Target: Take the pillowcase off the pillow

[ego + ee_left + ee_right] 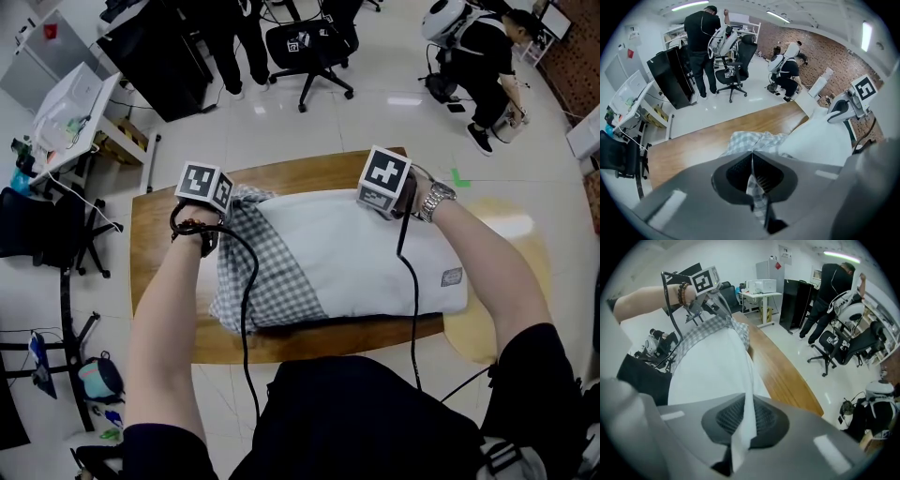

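Left gripper (752, 157) jaws pressing together on fold of checked pillowcase (749, 140) — fabric strip running down between pads. Right gripper (748, 399) jaws pinching white fabric of pillow (717, 366). Pillowcase bunching over pillow's left end; rest of pillow lying bare. Pillow resting lengthwise on wooden table (159, 225) — both grippers pointing steeply down at its far long edge, left one at checked end, right one well apart toward bare end. Black office chair (314, 47) standing on floor beyond table.

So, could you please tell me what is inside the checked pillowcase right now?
Only the left end of the white pillow sits inside the checked pillowcase; the rest lies bare on the wooden table. How far in it reaches is hidden by the cloth.
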The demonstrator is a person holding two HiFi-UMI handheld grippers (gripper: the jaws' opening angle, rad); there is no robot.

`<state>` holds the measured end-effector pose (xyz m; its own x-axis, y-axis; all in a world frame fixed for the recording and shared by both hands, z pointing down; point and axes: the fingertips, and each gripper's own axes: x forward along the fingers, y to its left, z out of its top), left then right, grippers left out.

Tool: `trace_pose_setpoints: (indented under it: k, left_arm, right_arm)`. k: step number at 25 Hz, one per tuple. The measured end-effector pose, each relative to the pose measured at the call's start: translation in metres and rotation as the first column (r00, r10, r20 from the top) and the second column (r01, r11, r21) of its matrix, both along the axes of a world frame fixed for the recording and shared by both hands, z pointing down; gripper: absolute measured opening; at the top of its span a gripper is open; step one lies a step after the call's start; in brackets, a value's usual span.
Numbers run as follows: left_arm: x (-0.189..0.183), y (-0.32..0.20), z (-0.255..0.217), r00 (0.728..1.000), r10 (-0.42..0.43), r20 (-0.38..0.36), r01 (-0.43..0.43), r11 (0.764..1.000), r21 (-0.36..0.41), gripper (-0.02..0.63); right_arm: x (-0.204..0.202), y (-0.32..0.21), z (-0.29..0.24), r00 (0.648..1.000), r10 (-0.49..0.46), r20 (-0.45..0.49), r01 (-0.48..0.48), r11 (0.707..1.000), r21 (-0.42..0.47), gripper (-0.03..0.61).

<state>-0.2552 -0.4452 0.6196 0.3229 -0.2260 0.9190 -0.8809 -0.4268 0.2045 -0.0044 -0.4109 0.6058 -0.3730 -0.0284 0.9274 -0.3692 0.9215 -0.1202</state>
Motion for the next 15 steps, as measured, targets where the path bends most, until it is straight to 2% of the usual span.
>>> trace_pose_setpoints:
  k: [9, 15]
  left_arm:
    - [-0.021, 0.007, 0.006, 0.999, -0.034, 0.007, 0.034, 0.999, 0.012, 0.006]
    - [-0.02, 0.016, 0.004, 0.999, -0.038, 0.011, 0.038, 0.999, 0.036, 0.006]
  right_arm:
    - [0.004, 0.001, 0.006, 0.999, 0.034, 0.001, -0.034, 0.999, 0.024, 0.014]
    - [0.011, 0.005, 0.005, 0.998, 0.056, 0.016, -0.057, 0.997, 0.045, 0.014]
